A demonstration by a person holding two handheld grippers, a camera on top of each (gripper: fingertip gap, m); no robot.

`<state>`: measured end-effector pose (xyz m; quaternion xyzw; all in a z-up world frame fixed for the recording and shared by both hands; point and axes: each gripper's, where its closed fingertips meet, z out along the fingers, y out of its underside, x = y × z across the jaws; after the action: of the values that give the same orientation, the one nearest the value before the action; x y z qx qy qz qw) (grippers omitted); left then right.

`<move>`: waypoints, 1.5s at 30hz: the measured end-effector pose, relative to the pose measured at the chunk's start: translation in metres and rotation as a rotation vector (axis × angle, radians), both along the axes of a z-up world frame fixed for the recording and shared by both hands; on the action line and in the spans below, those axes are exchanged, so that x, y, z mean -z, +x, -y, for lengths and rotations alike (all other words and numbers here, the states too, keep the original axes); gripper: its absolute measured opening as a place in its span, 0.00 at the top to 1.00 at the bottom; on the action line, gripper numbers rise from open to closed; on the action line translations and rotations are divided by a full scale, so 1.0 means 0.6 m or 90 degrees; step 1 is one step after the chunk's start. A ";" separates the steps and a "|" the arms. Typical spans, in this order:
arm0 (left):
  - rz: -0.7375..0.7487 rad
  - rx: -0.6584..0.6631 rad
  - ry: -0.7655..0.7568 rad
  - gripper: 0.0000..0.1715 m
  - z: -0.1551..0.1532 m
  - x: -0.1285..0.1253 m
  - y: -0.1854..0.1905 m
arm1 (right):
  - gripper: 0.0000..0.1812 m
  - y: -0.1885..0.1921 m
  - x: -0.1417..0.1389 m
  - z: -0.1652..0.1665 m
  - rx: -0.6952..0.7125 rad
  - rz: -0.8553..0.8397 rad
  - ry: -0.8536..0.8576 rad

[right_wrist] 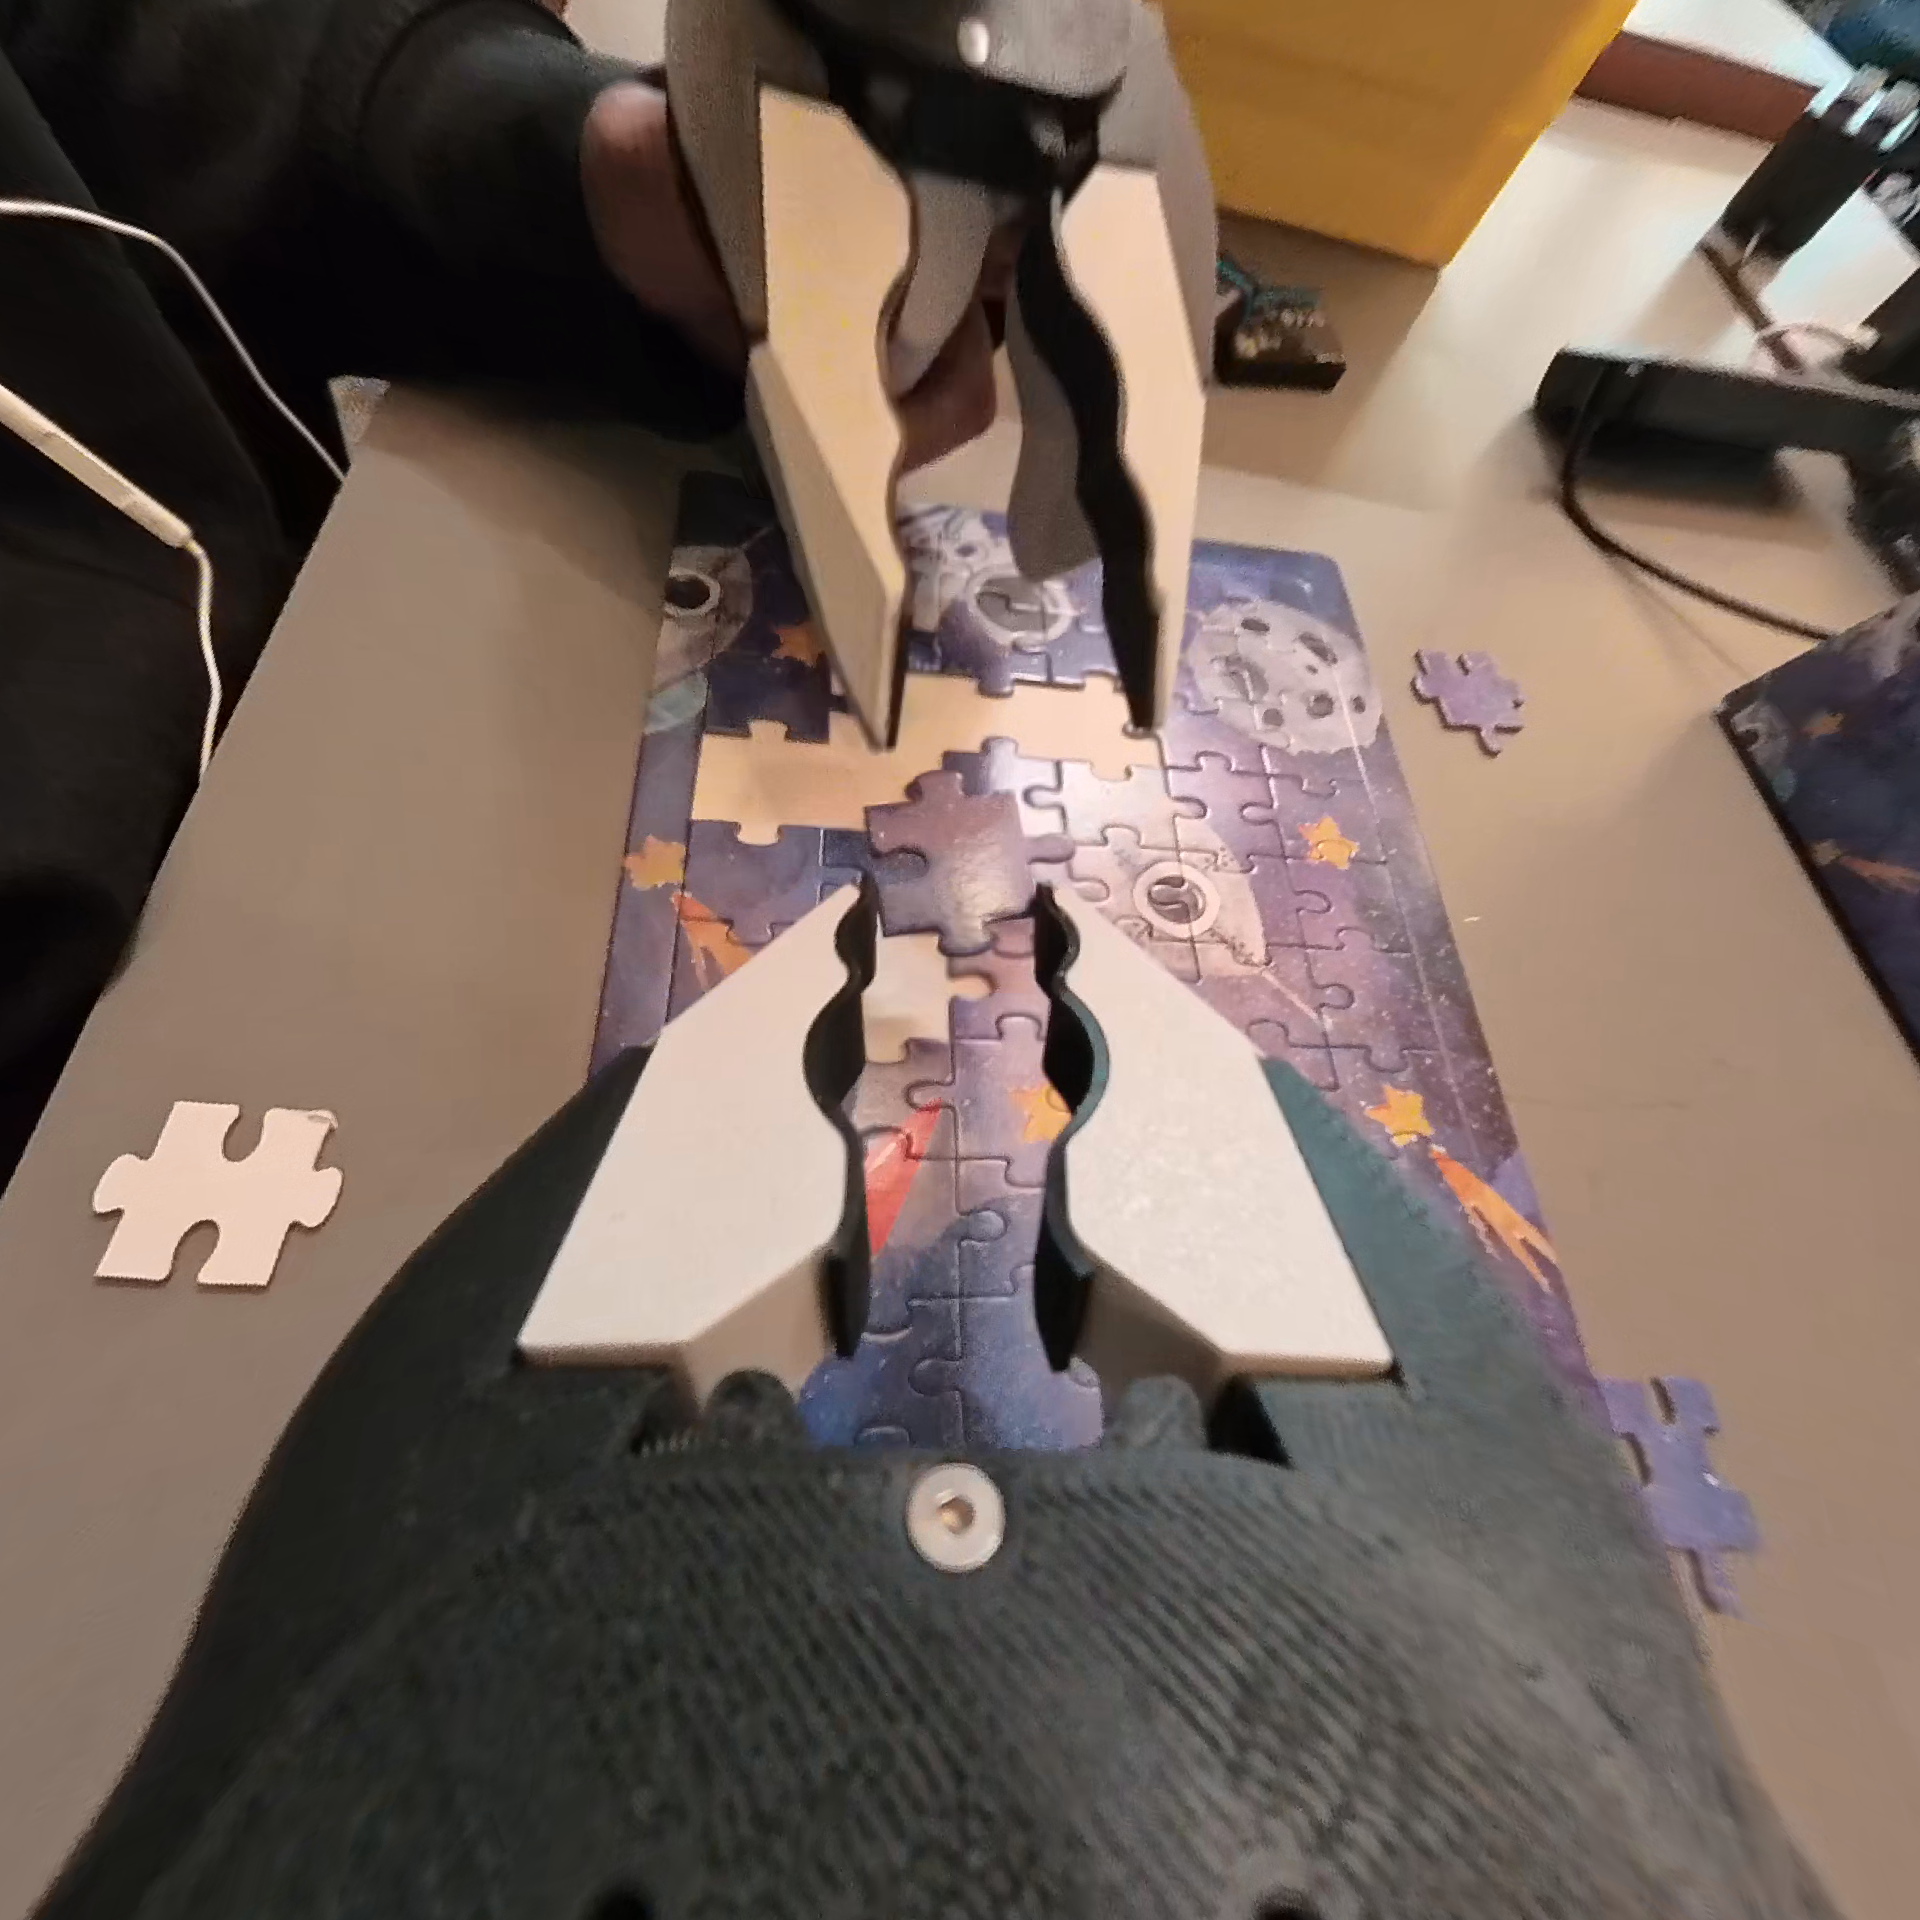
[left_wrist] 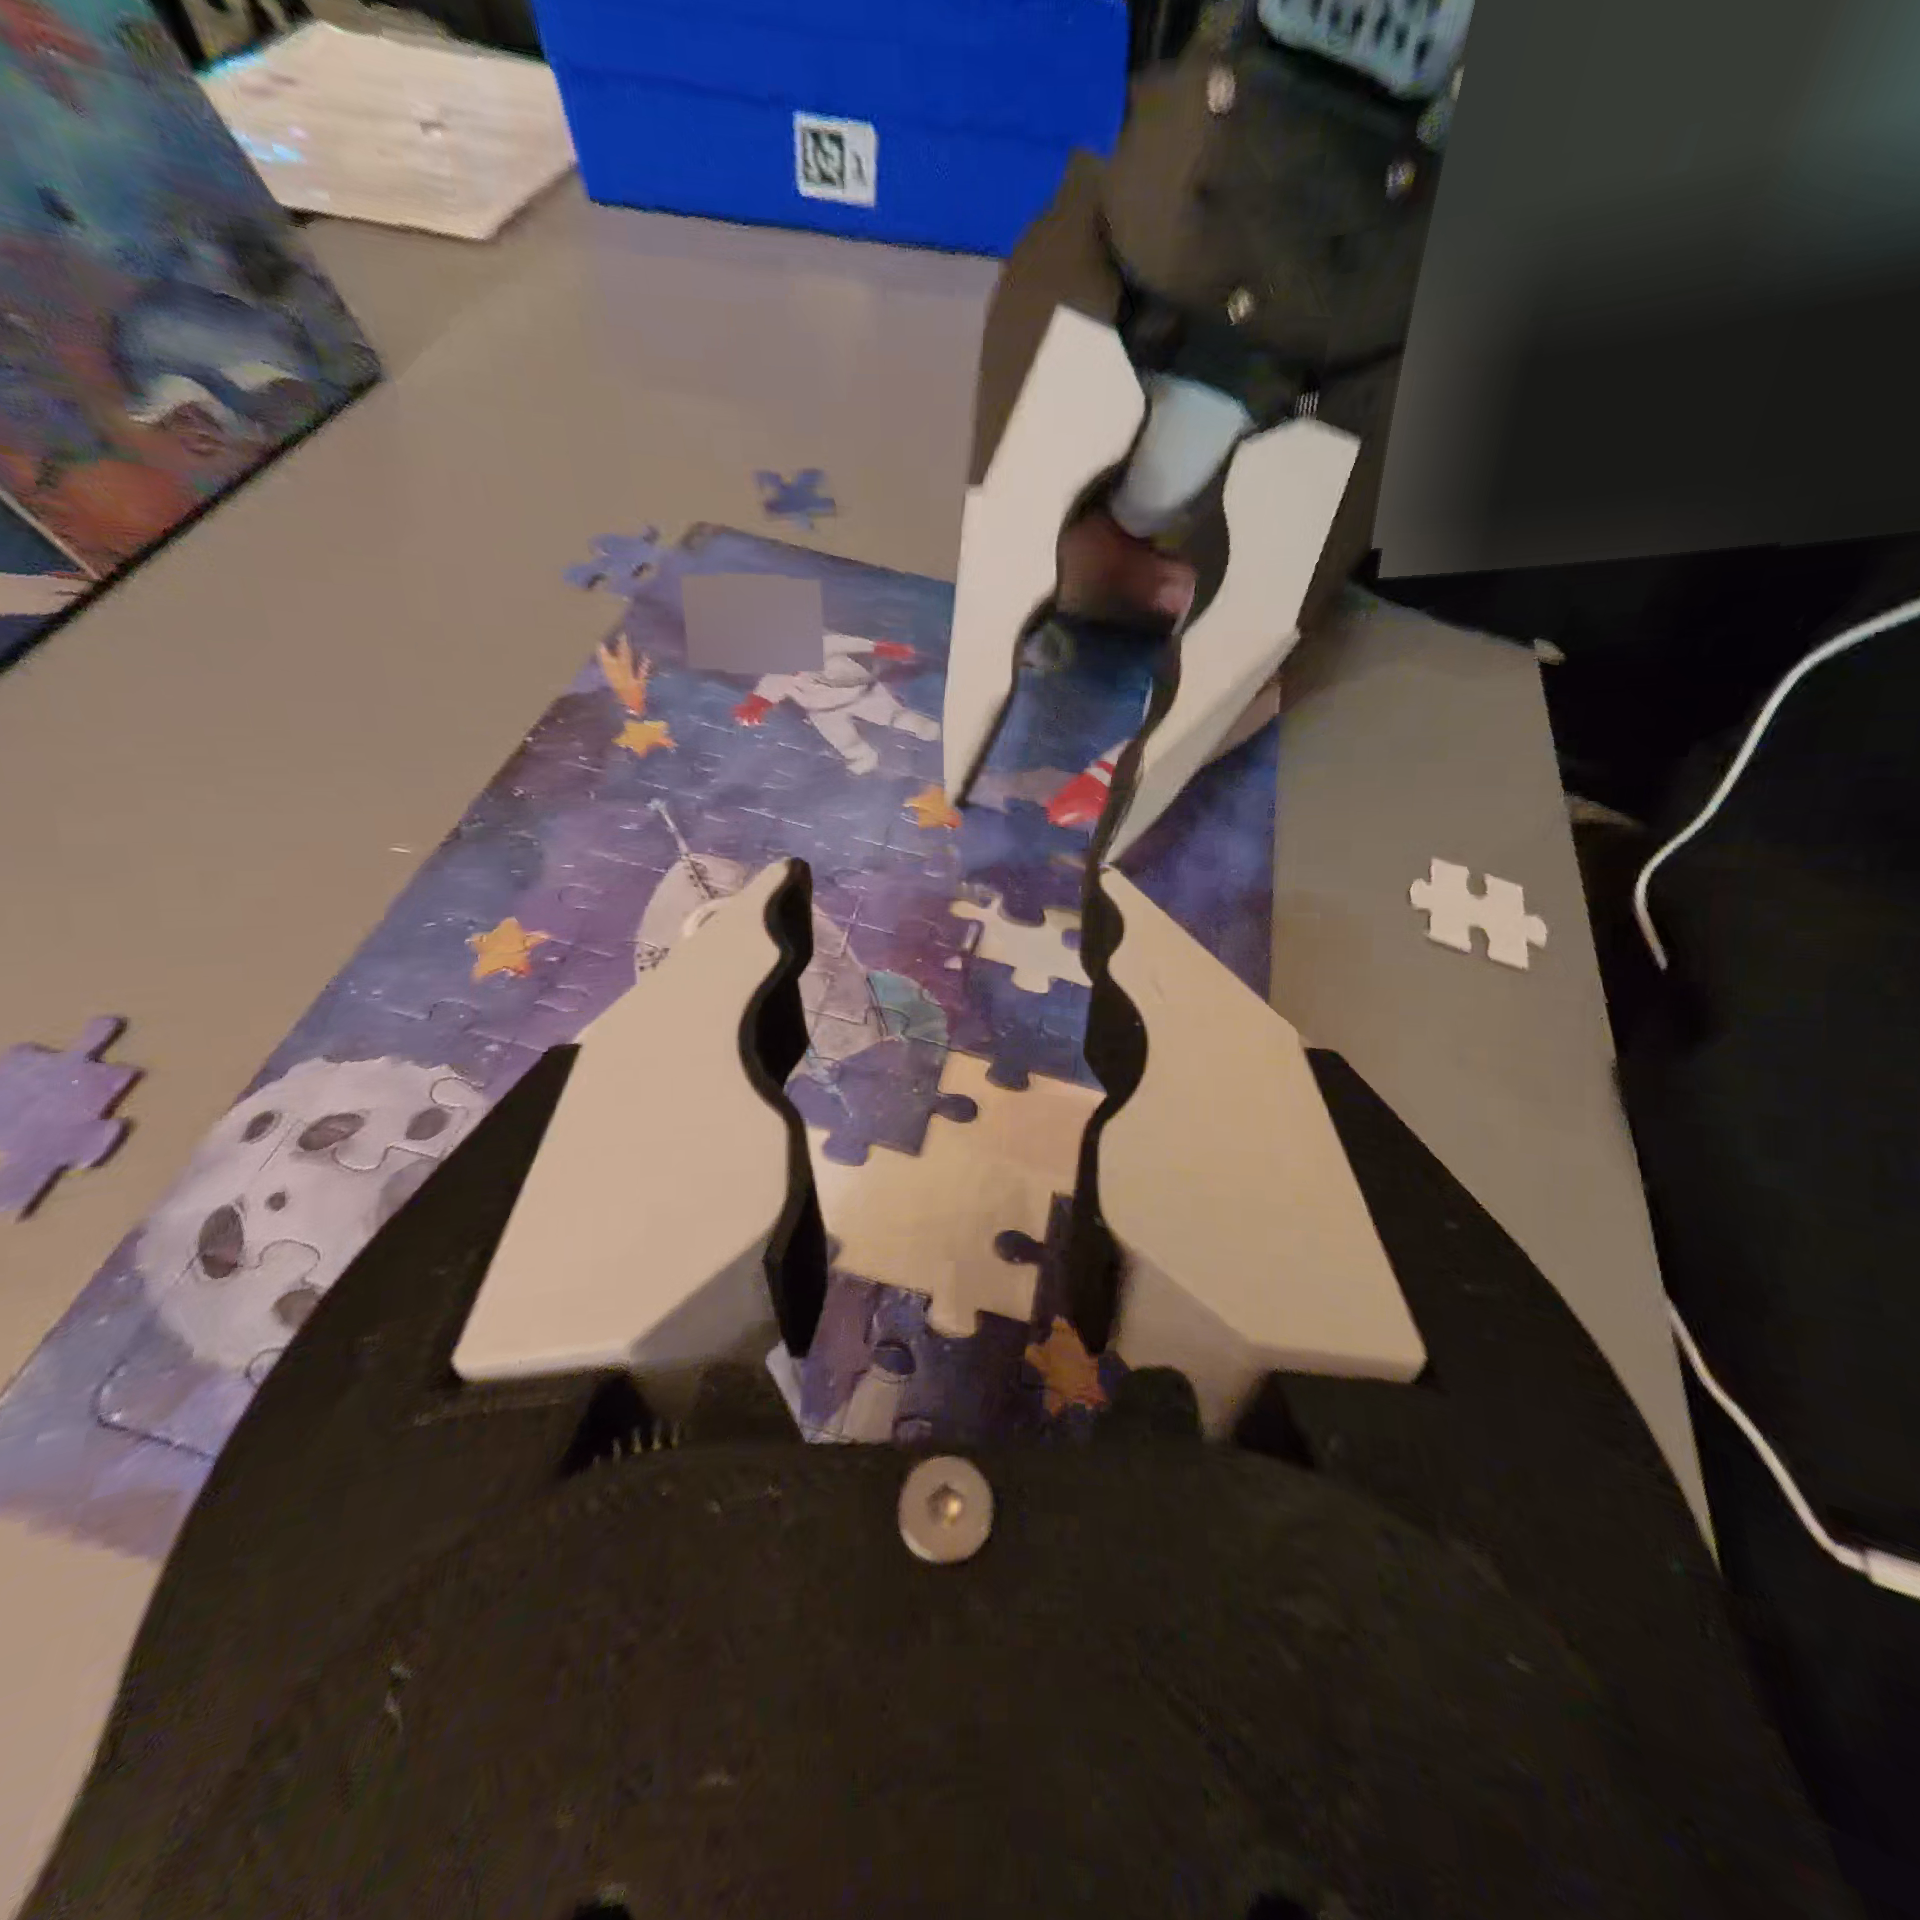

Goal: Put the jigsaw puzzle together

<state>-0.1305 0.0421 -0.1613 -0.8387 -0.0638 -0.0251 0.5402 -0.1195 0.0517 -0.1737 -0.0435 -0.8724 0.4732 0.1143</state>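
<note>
The space-themed jigsaw puzzle (left_wrist: pixel 582 862) lies mostly assembled on the grey table and also shows in the right wrist view (right_wrist: pixel 1299 935). A cream gap (right_wrist: pixel 790 779) runs across it, and it shows in the left wrist view (left_wrist: pixel 997 1174) too. My right gripper (right_wrist: pixel 948 896) pinches a purple puzzle piece (right_wrist: pixel 951 857) by its edges just above the puzzle, next to the gap. The right gripper also shows in the left wrist view (left_wrist: pixel 1039 826), pointing down. My left gripper (left_wrist: pixel 948 881) is open and empty, with its tips over the gap (right_wrist: pixel 1013 722).
A white face-down piece (left_wrist: pixel 1481 912) lies near the table edge (right_wrist: pixel 223 1195). Loose purple pieces (left_wrist: pixel 62 1112) (right_wrist: pixel 1470 696) (right_wrist: pixel 1683 1475) lie around the puzzle. The puzzle box (left_wrist: pixel 156 260), a blue box (left_wrist: pixel 831 104), a yellow box (right_wrist: pixel 1403 125) and a white cable (left_wrist: pixel 1714 790) surround the area. My two grippers' fingertips are within a few centimetres of each other.
</note>
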 end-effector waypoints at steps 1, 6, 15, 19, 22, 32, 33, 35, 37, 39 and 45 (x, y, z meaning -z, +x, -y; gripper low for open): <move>-0.014 -0.002 -0.015 0.71 -0.001 0.005 0.000 | 0.84 0.000 -0.006 0.001 -0.001 -0.011 -0.008; 0.035 0.019 0.014 0.71 -0.001 -0.004 0.008 | 0.84 -0.002 -0.030 0.004 0.005 -0.048 -0.038; 0.170 0.093 0.060 0.85 -0.005 -0.019 0.042 | 0.84 0.000 -0.043 0.010 0.003 -0.077 -0.054; 0.244 0.123 0.092 0.90 -0.002 -0.031 0.050 | 0.84 0.002 -0.045 0.014 -0.001 -0.085 -0.058; 0.258 0.110 0.096 0.96 0.000 -0.032 0.041 | 0.84 0.003 -0.045 0.016 -0.001 -0.091 -0.056; 0.256 0.063 0.122 1.00 0.009 -0.040 0.016 | 0.90 -0.001 -0.045 0.013 0.006 -0.099 -0.056; 0.259 0.063 0.127 1.00 0.010 -0.043 0.015 | 0.91 -0.004 -0.045 0.010 0.013 -0.099 -0.055; 0.259 0.057 0.131 1.00 0.011 -0.044 0.012 | 0.91 -0.010 -0.048 0.005 0.026 -0.100 -0.058; 0.260 0.054 0.129 1.00 0.012 -0.042 0.011 | 0.90 -0.012 -0.051 0.004 0.030 -0.094 -0.067; 0.259 0.057 0.121 1.00 0.010 -0.039 0.012 | 0.90 -0.012 -0.054 0.004 0.031 -0.087 -0.078; 0.221 0.070 0.065 1.00 0.003 -0.018 0.025 | 0.84 -0.012 -0.047 0.011 0.034 -0.038 -0.091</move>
<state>-0.1154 0.0402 -0.1505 -0.7955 -0.1090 -0.2019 0.5609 -0.1269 0.0452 -0.1456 -0.0609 -0.8312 0.5321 0.1492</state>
